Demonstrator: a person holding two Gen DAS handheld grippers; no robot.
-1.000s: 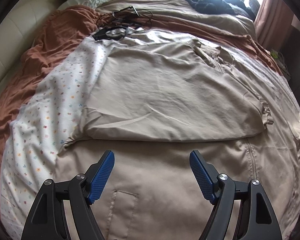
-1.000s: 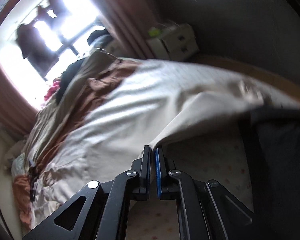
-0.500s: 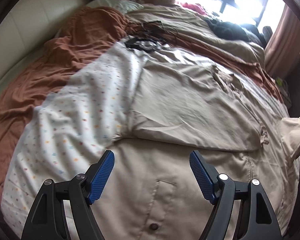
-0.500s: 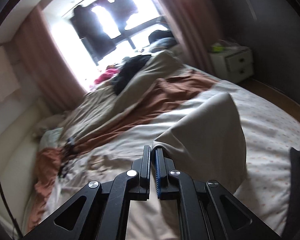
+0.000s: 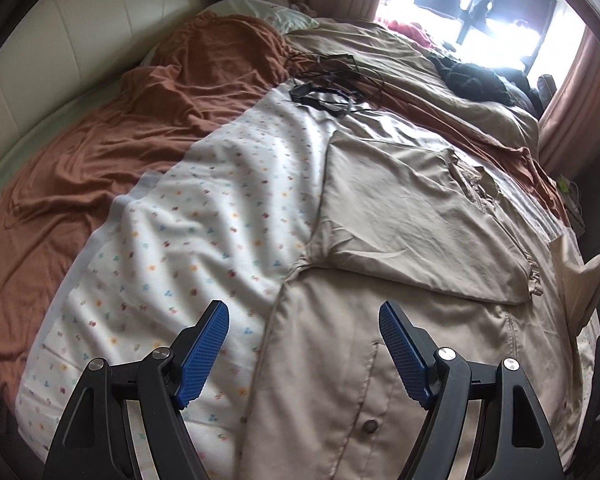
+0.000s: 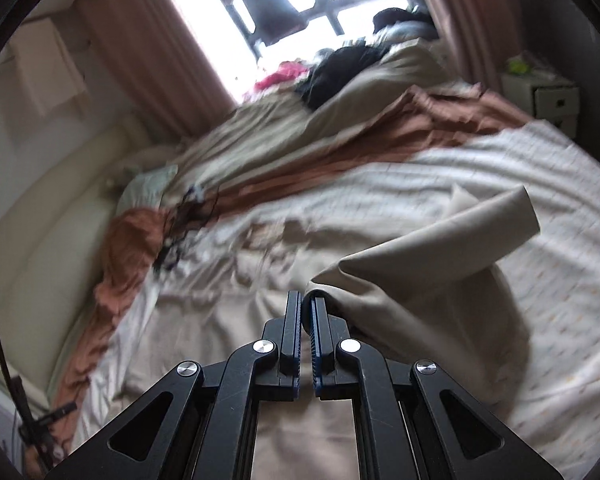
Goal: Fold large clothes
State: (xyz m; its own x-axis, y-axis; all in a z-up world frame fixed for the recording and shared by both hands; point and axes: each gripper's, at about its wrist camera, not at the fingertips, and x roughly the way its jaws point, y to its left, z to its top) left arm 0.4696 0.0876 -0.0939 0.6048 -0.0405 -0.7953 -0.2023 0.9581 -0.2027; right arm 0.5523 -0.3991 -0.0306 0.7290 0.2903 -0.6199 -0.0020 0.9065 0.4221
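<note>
Here my right tool (image 6: 307,312) is pinched together on an edge of the beige garment (image 5: 412,216), and the cloth rises from the pads in a raised fold that lifts off to the right above the bed (image 6: 480,168). My left tool (image 5: 304,354) hangs over the near part of the same garment with its blue pads wide apart and nothing between them; the cloth's left edge runs up between the two fingers, with a button (image 5: 369,425) and a pocket seam just below. The rest of the garment lies spread on the flowered sheet (image 5: 172,240), its upper half folded across. Compared with a second ago, the left view has slid so that more of the flowered sheet and the rust-brown blanket (image 5: 100,160) show, and the button has come into sight. In the right view the lifted cloth has swung from beside the bed to over it. A tangle of black cables (image 5: 332,88) lies beyond the garment.
</note>
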